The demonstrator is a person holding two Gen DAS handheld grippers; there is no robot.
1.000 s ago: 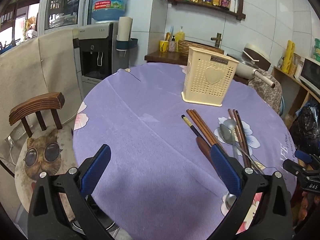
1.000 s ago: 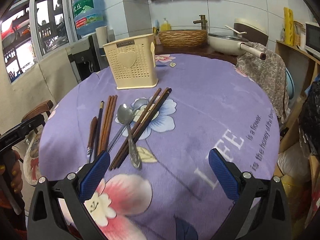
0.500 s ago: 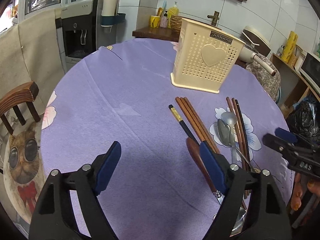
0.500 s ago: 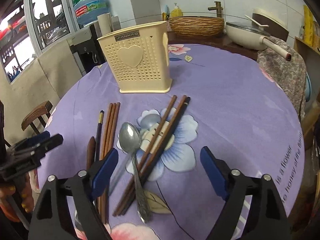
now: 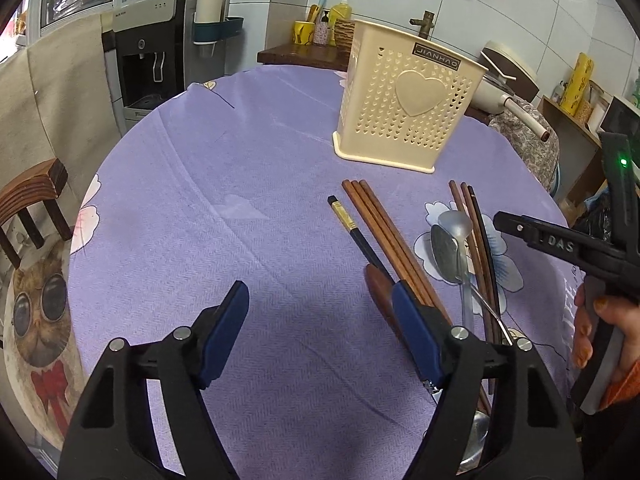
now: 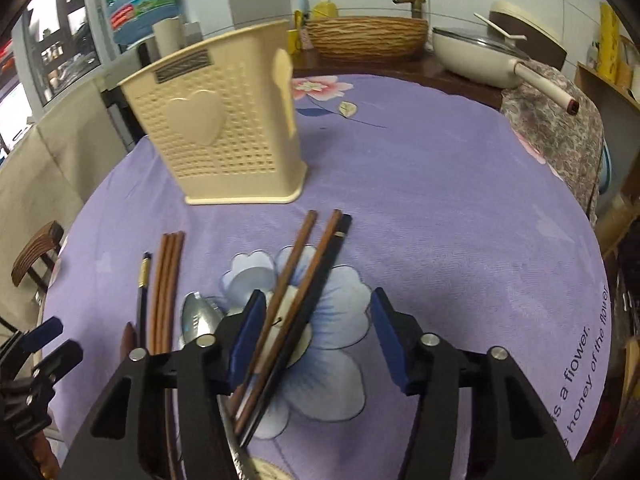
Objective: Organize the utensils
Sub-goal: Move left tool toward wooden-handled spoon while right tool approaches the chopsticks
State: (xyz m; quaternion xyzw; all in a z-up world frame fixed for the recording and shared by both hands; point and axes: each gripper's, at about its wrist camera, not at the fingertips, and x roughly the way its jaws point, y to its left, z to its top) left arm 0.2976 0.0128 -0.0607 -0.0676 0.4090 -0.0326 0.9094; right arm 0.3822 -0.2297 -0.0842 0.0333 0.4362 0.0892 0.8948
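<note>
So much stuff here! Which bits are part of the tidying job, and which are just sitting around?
Part of the job:
- cream utensil holder
- brown chopsticks
- black chopstick with gold band
- metal spoons
- dark chopsticks

Just lying about:
- wicker basket
- cream pan
- water dispenser
- wooden chair

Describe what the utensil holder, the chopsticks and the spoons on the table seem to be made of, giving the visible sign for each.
Utensil holder: cream plastic by its look, matte, with moulded perforations and a raised heart.
Three brown chopsticks: probably wood, reddish-brown with a dull sheen. The black chopstick looks lacquered or plastic, with a gold band; which one is unclear.
Spoons: metal, likely steel, grey and reflective.
</note>
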